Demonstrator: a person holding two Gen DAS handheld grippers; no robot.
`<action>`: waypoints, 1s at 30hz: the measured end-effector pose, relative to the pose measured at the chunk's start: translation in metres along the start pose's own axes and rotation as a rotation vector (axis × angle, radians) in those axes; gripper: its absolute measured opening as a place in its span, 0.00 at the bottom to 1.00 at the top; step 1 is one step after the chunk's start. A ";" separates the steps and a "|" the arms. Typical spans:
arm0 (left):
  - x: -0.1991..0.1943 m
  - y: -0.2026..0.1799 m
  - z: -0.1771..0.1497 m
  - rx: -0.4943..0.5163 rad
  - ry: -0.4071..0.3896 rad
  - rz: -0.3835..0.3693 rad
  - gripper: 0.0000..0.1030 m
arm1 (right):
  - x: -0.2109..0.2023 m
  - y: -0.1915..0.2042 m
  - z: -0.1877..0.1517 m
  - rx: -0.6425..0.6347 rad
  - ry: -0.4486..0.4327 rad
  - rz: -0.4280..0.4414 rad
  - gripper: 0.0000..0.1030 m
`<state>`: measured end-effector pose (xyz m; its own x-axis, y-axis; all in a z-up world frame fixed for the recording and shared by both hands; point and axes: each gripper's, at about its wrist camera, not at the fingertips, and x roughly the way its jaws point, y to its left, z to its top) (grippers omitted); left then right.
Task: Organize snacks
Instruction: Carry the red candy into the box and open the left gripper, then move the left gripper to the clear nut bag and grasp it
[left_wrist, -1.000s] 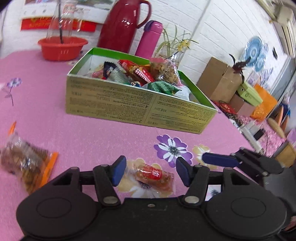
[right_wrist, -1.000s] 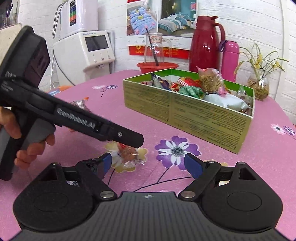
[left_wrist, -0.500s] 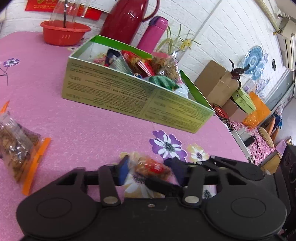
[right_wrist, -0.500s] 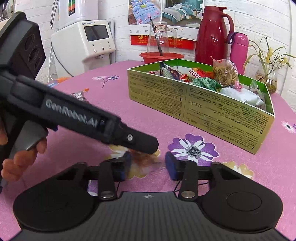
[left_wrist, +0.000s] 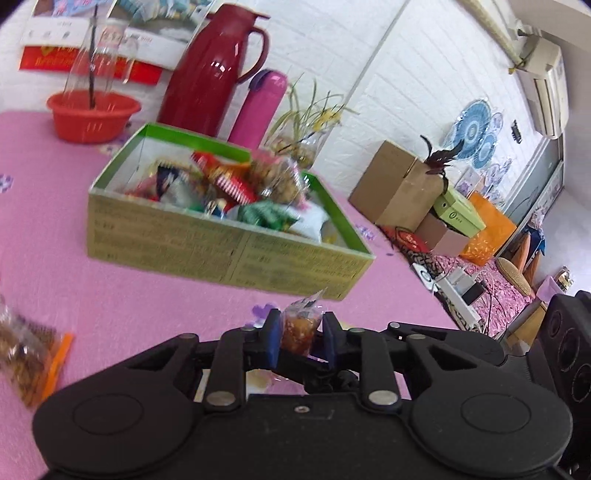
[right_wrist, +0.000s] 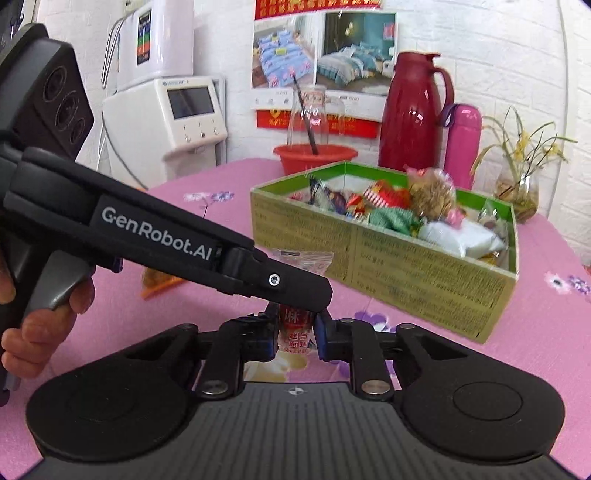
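Together, both hand-held grippers (left_wrist: 300, 336) (right_wrist: 295, 330) clamp one snack packet (left_wrist: 298, 325).

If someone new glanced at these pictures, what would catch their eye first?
Probably the small snack packet pinched at once by the left gripper and the right gripper, low in the foreground. Behind it, the green box heaped with bright snacks sits on the pink table, with a red jug beyond.

Two tongs — left tongs (left_wrist: 300, 338) and right tongs (right_wrist: 295, 332) — share one small wrapped snack (right_wrist: 294, 334). One green box (right_wrist: 388, 254) of mixed snacks sits at twelve o'clock on the table (right_wrist: 535, 332); one loose packet (left_wrist: 27, 354) lies at nine o'clock — one red jug (right_wrist: 412, 114), one pink flask (right_wrist: 461, 142), one red basin (left_wrist: 92, 114).
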<state>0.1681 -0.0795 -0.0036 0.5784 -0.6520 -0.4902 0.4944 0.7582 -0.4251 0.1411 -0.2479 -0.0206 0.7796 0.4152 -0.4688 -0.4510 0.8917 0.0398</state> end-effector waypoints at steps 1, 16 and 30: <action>-0.001 -0.002 0.005 0.004 -0.011 -0.004 0.19 | -0.001 -0.002 0.004 0.004 -0.014 -0.002 0.33; 0.015 0.010 0.077 0.060 -0.158 0.056 0.19 | 0.043 -0.036 0.064 -0.024 -0.200 -0.030 0.33; 0.038 0.040 0.071 0.079 -0.172 0.182 0.93 | 0.079 -0.052 0.047 -0.036 -0.187 -0.150 1.00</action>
<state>0.2561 -0.0736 0.0144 0.7611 -0.4994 -0.4139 0.4168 0.8655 -0.2777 0.2470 -0.2528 -0.0182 0.9044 0.3080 -0.2953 -0.3369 0.9402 -0.0511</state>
